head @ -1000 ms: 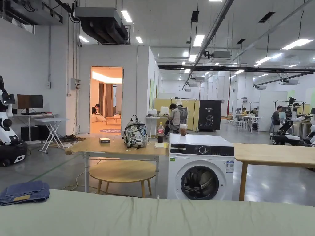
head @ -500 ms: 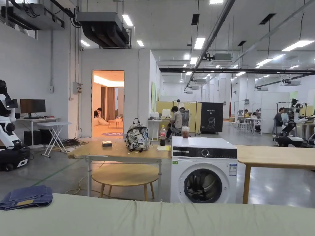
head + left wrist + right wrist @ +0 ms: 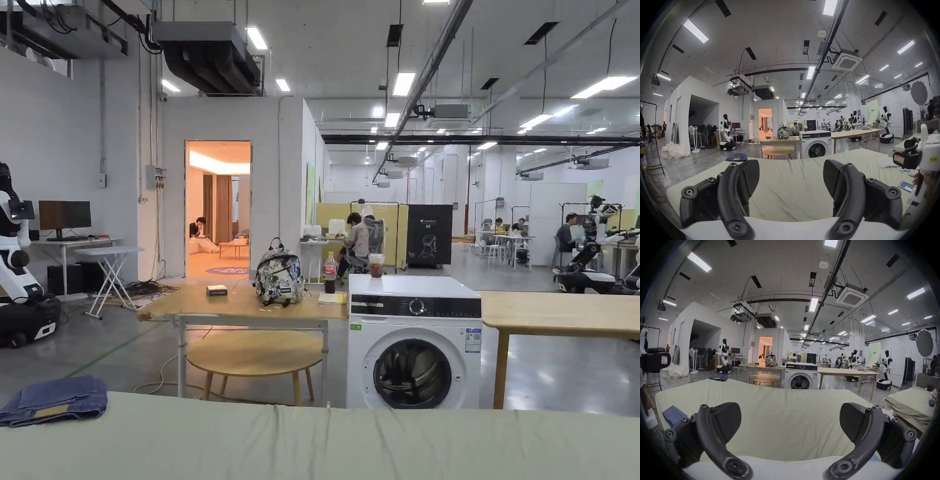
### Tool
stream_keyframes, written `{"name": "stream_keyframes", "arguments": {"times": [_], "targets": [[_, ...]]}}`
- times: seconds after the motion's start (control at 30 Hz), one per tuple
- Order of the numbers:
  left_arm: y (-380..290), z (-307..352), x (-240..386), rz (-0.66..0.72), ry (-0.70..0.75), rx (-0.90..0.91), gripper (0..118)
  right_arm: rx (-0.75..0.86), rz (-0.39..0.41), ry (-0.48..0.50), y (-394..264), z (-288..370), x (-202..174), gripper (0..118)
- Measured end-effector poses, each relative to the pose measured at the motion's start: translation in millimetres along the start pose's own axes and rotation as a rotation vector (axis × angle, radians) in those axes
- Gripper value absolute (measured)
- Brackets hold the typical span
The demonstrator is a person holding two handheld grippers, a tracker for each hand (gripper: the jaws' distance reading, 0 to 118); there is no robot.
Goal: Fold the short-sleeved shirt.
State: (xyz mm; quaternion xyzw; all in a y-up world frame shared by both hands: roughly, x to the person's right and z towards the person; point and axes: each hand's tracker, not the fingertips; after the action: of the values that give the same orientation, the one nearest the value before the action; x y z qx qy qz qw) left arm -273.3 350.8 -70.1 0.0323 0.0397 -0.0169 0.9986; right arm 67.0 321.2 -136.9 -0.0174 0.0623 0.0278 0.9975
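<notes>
The big green bed [image 3: 325,444] is mostly bare, with lots of room. Folded jeans [image 3: 53,400] sit on its far left corner. A white cloth [image 3: 886,162], maybe the shirt, lies near its right edge. Left gripper [image 3: 791,177] and right gripper [image 3: 790,421] float over the bed, jaws wide apart, holding nothing.
</notes>
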Motion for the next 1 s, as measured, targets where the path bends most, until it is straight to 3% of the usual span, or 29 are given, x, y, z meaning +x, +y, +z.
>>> {"name": "stream_keyframes", "arguments": {"times": [0.17, 0.3, 0.4, 0.7, 0.83, 1.0], "targets": [[0.9, -1.5, -1.9, 0.029, -0.06, -0.013, 82, 0.001, -0.096, 0.024, 2.8, 1.4, 6.0, 118], [-1.3, -0.6, -6.7, 0.082, -0.079, -0.017, 82, 0.002, -0.061, -0.029, 5.6, 2.5, 5.2, 118], [-1.1, 0.5, -7.9, 0.074, -0.059, -0.018, 82, 0.007, -0.068, -0.016, 5.9, 6.0, 6.2, 118], [2.9, -2.6, -18.3, 0.164, -0.079, -0.032, 82, -0.15, -0.238, 0.05, 14.2, -8.1, 9.2, 118], [6.1, -2.5, -19.5, 0.167, -0.083, -0.039, 82, -0.197, -0.329, -0.015, 20.4, -15.6, 6.4, 118], [5.7, -3.0, -18.5, 0.157, -0.093, -0.041, 82, -0.184, -0.332, -0.004, 18.4, -15.0, 6.4, 118]]}}
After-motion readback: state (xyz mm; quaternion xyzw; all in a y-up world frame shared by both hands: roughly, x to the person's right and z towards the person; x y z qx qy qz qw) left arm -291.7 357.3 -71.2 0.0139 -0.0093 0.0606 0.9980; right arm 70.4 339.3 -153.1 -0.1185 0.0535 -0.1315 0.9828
